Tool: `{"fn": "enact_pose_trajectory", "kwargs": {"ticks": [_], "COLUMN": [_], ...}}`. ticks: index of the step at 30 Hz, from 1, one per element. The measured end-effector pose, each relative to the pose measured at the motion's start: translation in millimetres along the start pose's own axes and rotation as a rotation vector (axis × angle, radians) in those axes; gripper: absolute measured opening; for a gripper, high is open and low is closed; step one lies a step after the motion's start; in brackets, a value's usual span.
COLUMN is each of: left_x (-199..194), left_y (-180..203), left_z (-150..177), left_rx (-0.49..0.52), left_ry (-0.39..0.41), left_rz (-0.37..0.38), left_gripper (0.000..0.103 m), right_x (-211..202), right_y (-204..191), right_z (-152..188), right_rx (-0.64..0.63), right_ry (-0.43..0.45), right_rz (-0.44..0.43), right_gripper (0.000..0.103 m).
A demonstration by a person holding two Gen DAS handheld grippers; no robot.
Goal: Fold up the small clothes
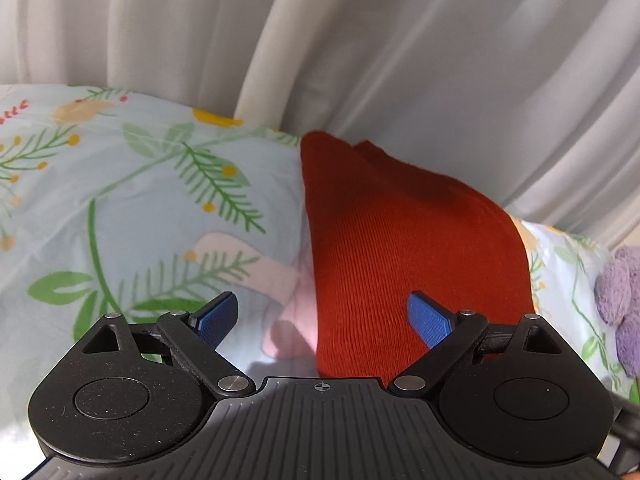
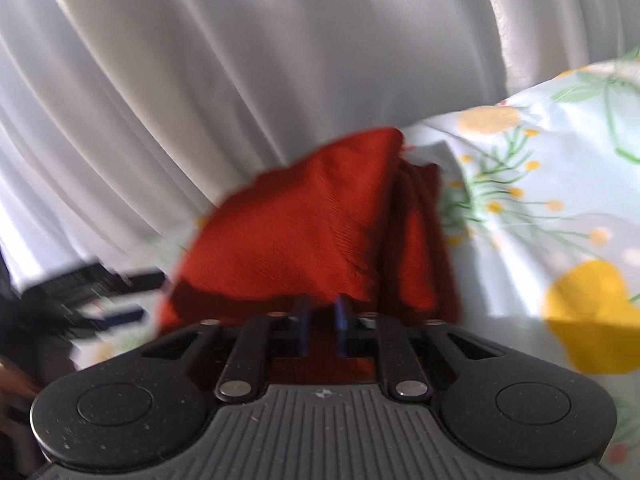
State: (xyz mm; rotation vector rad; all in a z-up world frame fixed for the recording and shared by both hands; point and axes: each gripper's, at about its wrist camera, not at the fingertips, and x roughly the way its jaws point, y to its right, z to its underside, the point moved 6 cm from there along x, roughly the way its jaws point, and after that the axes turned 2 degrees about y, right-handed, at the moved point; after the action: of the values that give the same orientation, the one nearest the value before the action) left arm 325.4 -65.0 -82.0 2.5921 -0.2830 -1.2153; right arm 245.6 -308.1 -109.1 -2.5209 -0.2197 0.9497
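Observation:
A red knit garment [image 1: 400, 248] lies folded on the floral bedsheet [image 1: 140, 200]. My left gripper [image 1: 322, 318] is open, its blue fingers [image 1: 430, 320] spread wide; the right finger rests over the red cloth, the left one over the sheet. In the right wrist view the red garment [image 2: 312, 232] is bunched and lifted in front of me. My right gripper [image 2: 323, 320] has its blue fingers [image 2: 343, 320] nearly together, pinching the garment's near edge. The left gripper [image 2: 92, 284] shows blurred at the left.
White curtains [image 1: 400, 40] hang right behind the bed's far edge. A pink garment [image 1: 280, 280] lies beside and partly under the red one. A purple knit item [image 1: 620, 292] lies at the right edge. The floral sheet [image 2: 540, 220] stretches to the right.

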Motion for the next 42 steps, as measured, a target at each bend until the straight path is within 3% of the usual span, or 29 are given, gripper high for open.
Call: {"fn": "enact_pose_trajectory", "kwargs": {"ticks": [6,9,10,11,12,13,14,17,19,22,27,33,38,42], "left_x": [5,5,3,3,4,6,8,27,43,61,79,84,84,80], "left_y": [-14,-28,-34,-40,-45,-48,-49,-41,-32,-25,-18,-22,-29,-35], "left_z": [9,5,3,-1,-6,-12,-18,-33,-38,-41,-38,-41,-40,-37], "left_rx": [-0.035,-0.111,-0.147,-0.186,-0.224,-0.261,-0.292,-0.309,-0.285,-0.278,-0.298,-0.317,-0.338,-0.359], "left_ry": [-0.060,-0.096,-0.096,-0.093,-0.086,-0.077,-0.066,-0.061,-0.091,-0.132,-0.196,-0.200,-0.197,-0.199], "left_rz": [0.075,0.135,0.158,0.175,0.191,0.214,0.247,0.316,0.328,0.341,0.416,0.451,0.434,0.427], "left_gripper": [0.099,0.098,0.098,0.098,0.098,0.098,0.098,0.098,0.098,0.097,0.090,0.088,0.069,0.056], "right_x": [-5,-10,-16,-19,-24,-28,-28,-17,2,31,54,79,90,90], "right_y": [1,8,13,21,30,38,45,64,73,87,97,88,83,67], "right_z": [-2,-10,-15,-20,-26,-31,-36,-48,-53,-61,-76,-79,-75,-74], "right_rx": [-0.067,-0.084,-0.086,-0.087,-0.080,-0.046,0.010,0.187,0.252,0.318,0.405,0.415,0.454,0.416], "right_ry": [-0.016,-0.019,-0.013,-0.004,0.007,0.014,0.005,-0.049,-0.096,-0.150,-0.173,-0.232,-0.249,-0.243], "right_rz": [0.047,0.070,0.101,0.163,0.190,0.155,0.095,-0.094,-0.157,-0.148,-0.241,-0.311,-0.381,-0.363], "right_gripper": [0.000,0.000,0.009,0.034,0.047,0.061,0.067,0.079,0.079,0.079,0.078,0.056,0.045,0.037]}}
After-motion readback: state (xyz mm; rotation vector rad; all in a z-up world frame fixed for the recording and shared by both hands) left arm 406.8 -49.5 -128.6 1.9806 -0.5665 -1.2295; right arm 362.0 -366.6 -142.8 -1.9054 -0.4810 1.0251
